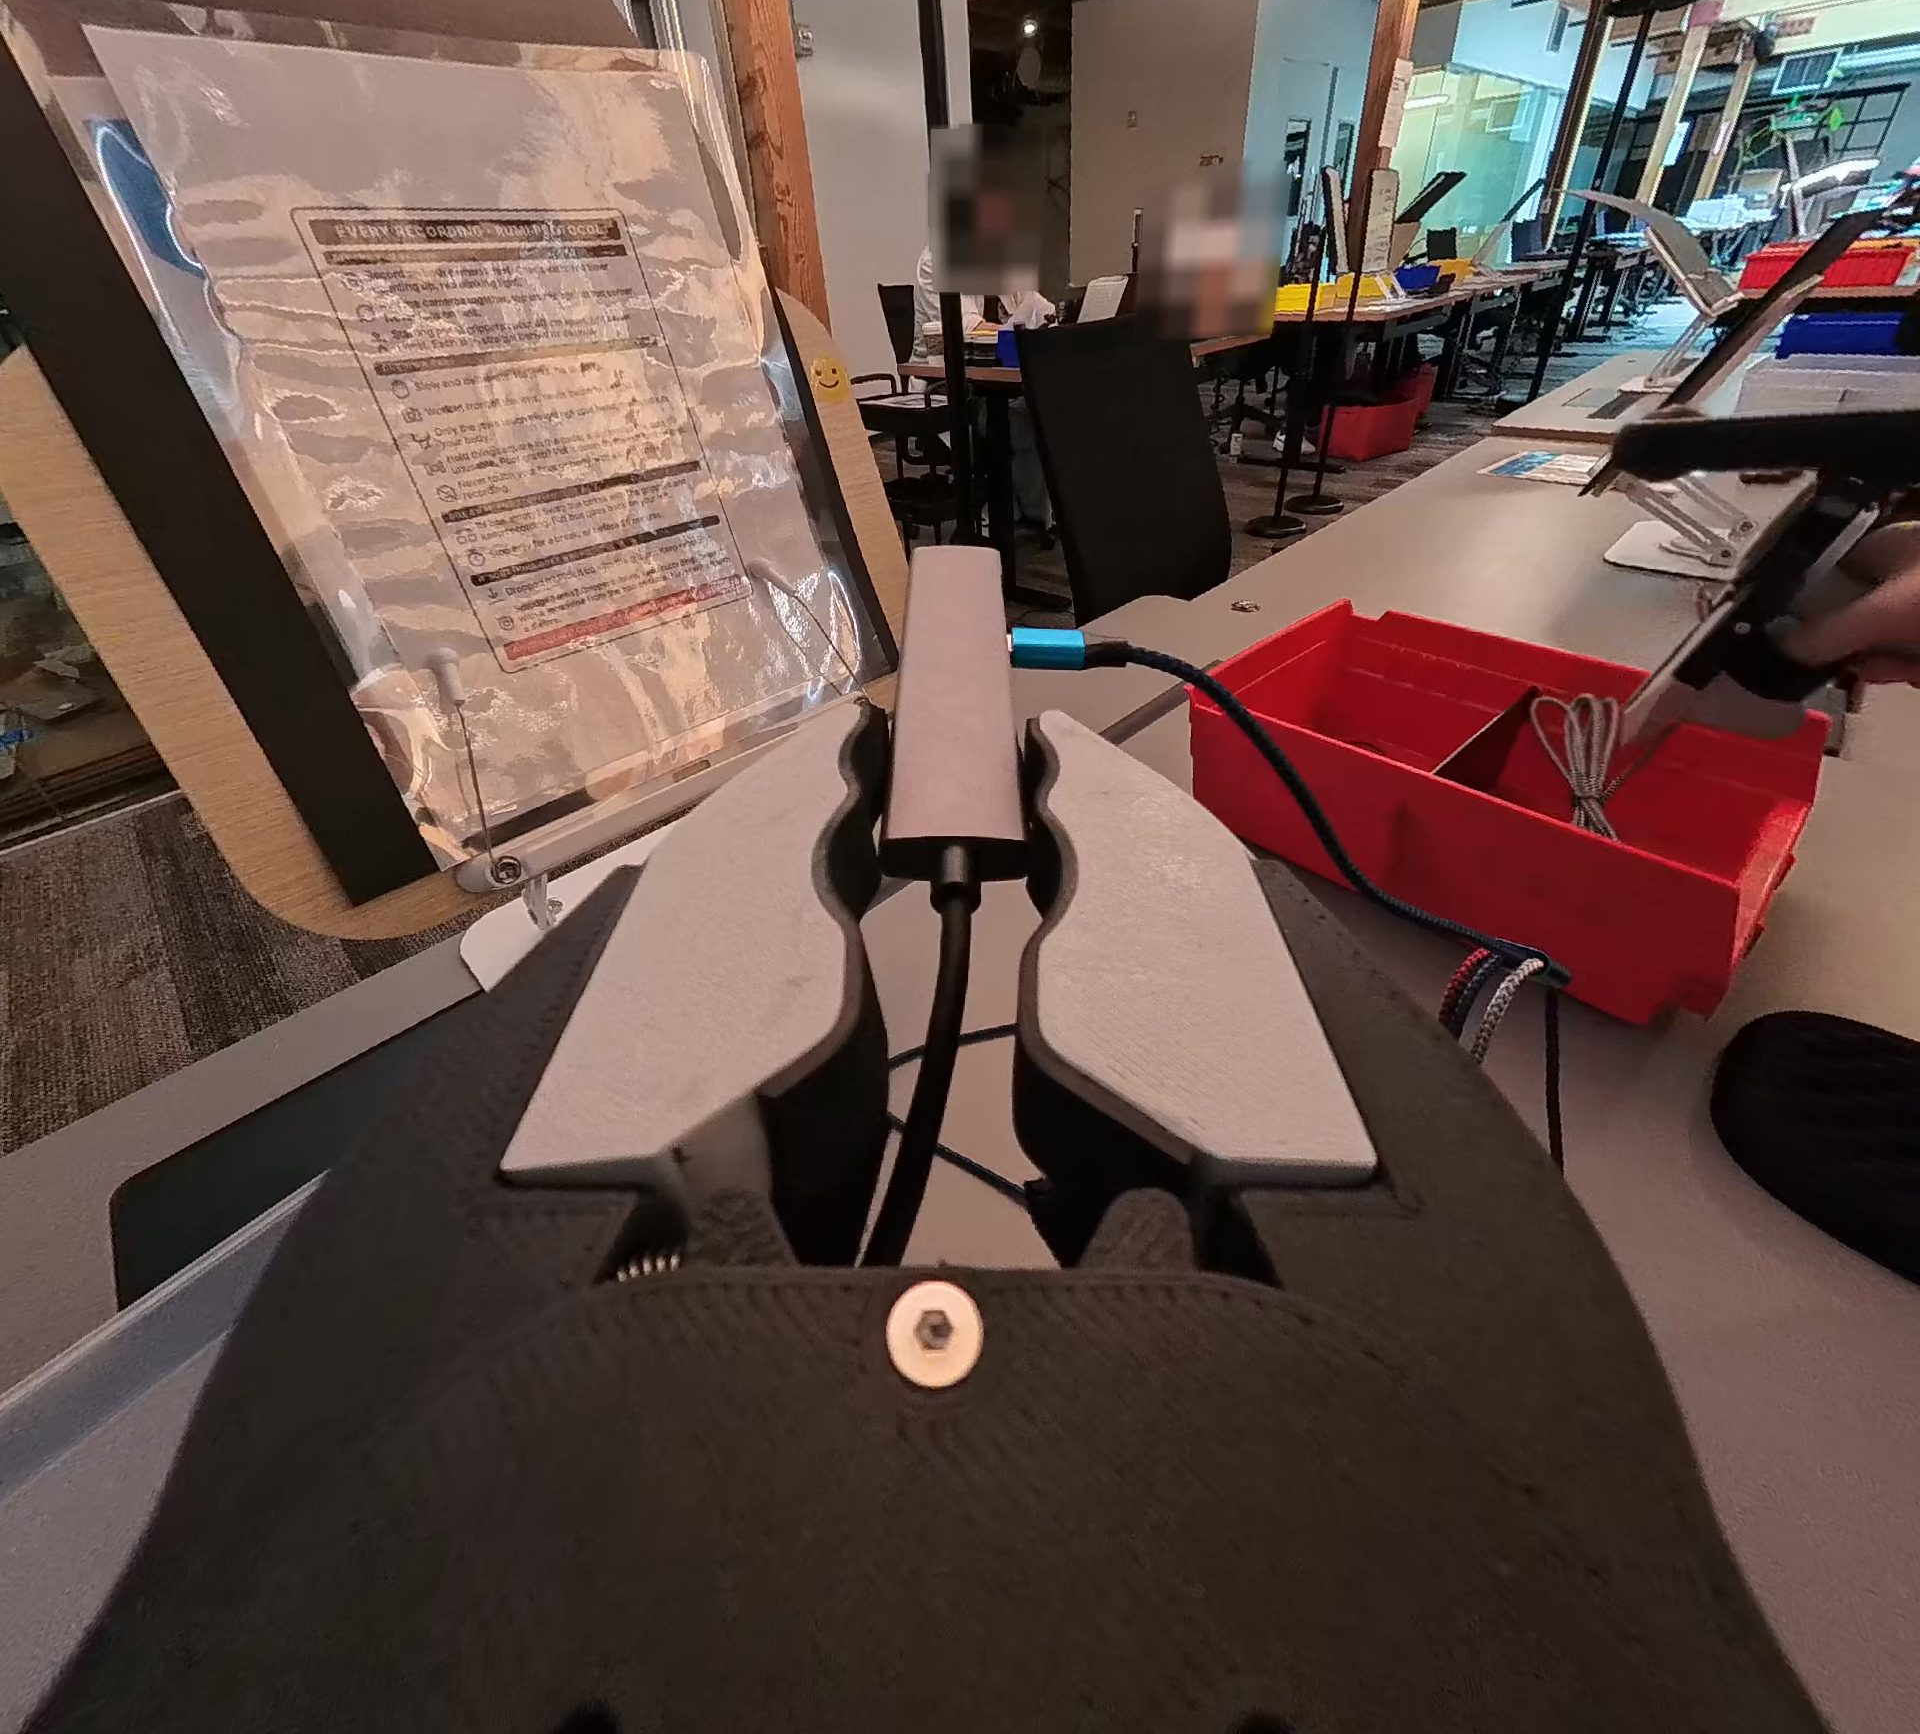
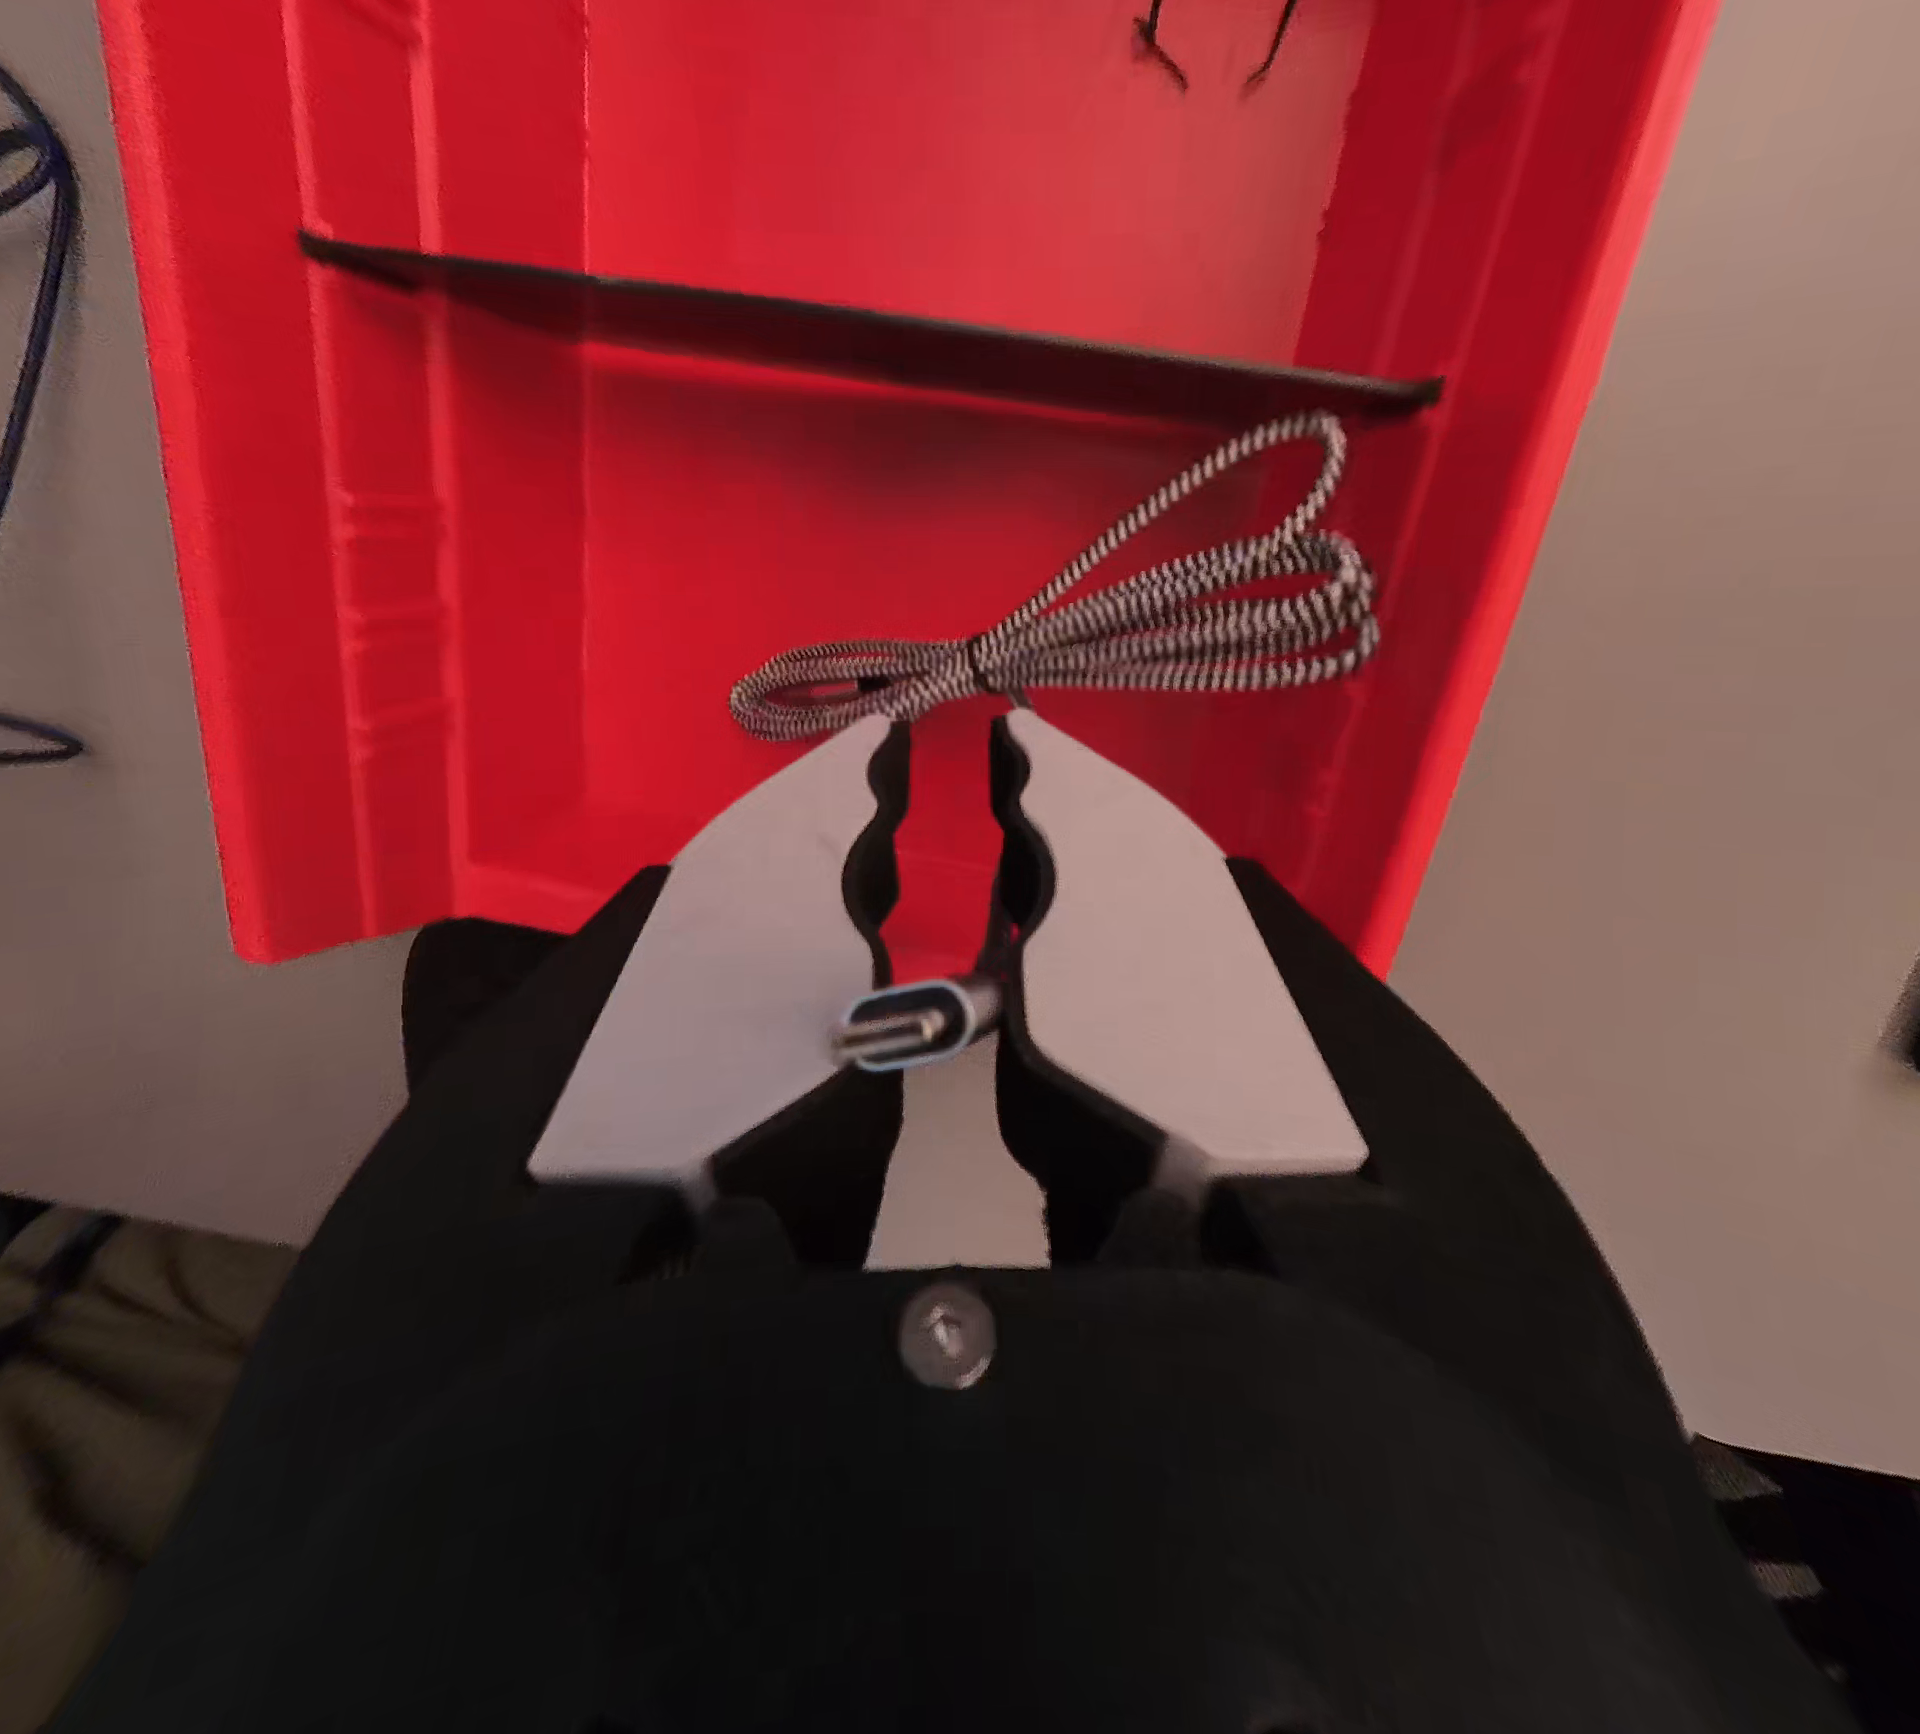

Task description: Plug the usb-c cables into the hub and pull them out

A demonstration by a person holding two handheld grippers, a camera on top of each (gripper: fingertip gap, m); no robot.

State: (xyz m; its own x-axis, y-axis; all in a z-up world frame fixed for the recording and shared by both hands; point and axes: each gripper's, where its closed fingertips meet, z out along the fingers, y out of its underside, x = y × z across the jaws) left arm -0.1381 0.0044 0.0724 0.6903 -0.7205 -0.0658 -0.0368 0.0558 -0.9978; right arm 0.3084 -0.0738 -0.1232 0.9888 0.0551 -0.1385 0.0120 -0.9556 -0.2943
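Note:
My left gripper (image 1: 956,723) is shut on a grey USB hub (image 1: 951,697) and holds it above the table, its black lead (image 1: 940,1009) running back between the fingers. A blue USB-C plug (image 1: 1049,648) sits in the hub's right side; its dark braided cable (image 1: 1309,811) drops to the table. My right gripper (image 2: 945,728) is over the red bin (image 2: 343,437), closed to a narrow gap on a grey-and-white braided cable (image 2: 1143,635). That cable's silver USB-C plug (image 2: 914,1030) points back between the fingers. The right gripper (image 1: 1631,728) also shows in the left wrist view.
The red bin (image 1: 1558,895) has a black divider (image 2: 831,323), with a black twist tie (image 2: 1226,1) in the far compartment. A clear stand with a printed sheet (image 1: 468,437) is at the left. A black pad (image 1: 1818,1144) lies at the right. People sit at far desks. My hands' fingertips stand some 50 cm from each other. My right gripper is the nearer one to the black twist tie (image 2: 1226,1): about 15 cm, against 55 cm.

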